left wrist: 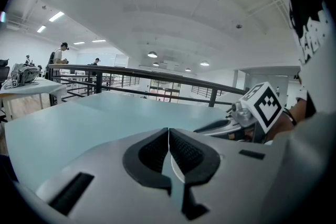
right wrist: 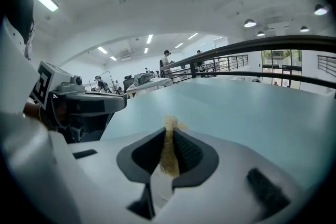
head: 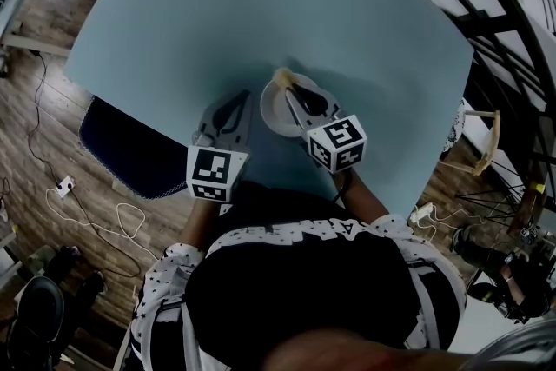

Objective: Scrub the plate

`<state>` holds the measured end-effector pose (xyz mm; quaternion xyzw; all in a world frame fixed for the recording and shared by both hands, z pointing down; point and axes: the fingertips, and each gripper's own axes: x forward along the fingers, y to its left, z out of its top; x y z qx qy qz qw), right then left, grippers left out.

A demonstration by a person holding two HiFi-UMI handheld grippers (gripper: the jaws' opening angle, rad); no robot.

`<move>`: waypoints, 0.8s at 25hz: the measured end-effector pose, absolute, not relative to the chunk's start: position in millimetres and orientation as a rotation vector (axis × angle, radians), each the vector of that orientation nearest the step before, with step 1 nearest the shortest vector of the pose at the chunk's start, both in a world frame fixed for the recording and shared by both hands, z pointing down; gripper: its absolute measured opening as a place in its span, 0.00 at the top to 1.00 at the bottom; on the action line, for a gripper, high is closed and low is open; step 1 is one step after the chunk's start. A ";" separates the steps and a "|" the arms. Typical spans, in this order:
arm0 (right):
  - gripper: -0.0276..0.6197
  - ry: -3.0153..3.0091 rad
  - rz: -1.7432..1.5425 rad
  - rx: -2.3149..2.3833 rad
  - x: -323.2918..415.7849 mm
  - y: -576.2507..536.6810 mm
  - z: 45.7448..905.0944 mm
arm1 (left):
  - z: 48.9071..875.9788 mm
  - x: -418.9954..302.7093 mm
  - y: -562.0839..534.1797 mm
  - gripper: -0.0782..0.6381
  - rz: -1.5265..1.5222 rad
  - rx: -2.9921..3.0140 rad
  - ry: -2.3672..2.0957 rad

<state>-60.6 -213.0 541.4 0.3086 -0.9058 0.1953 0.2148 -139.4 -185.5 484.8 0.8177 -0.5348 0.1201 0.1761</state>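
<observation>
Over the plate [head: 271, 115], right tongs [right wrist: 169, 132] pinch a sponge [right wrist: 168, 153].

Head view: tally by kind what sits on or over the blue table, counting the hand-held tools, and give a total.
Plate: 1
Tan scrub pad: 1
Tool: 2 (left tool, right tool)
Total: 4

Lt-blue table [head: 261, 4], wood floor [head: 26, 100] (cables [head: 95, 217])
</observation>
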 end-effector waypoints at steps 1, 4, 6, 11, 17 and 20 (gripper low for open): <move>0.88 -2.506 0.541 0.858 -60.2 -214.4 542.9 | 485.1 -139.6 -185.7 0.87 0.342 2.315 -1.512; 0.88 -2.493 0.543 0.862 -58.8 -217.8 546.0 | 484.6 -140.6 -188.5 0.87 0.351 2.315 -1.512; 0.88 -2.485 0.547 0.862 -59.0 -219.2 548.4 | 483.5 -142.5 -191.9 0.87 0.349 2.314 -1.515; 0.88 -2.469 0.575 0.869 -59.9 -220.7 555.5 | 485.4 -144.0 -197.1 0.87 0.357 2.322 -1.507; 0.88 -2.476 0.630 0.859 -62.1 -218.8 562.6 | 486.7 -141.5 -201.4 0.87 0.363 2.330 -1.490; 0.88 -2.482 0.640 0.844 -64.9 -214.5 563.8 | 486.0 -142.1 -201.6 0.87 0.364 2.332 -1.490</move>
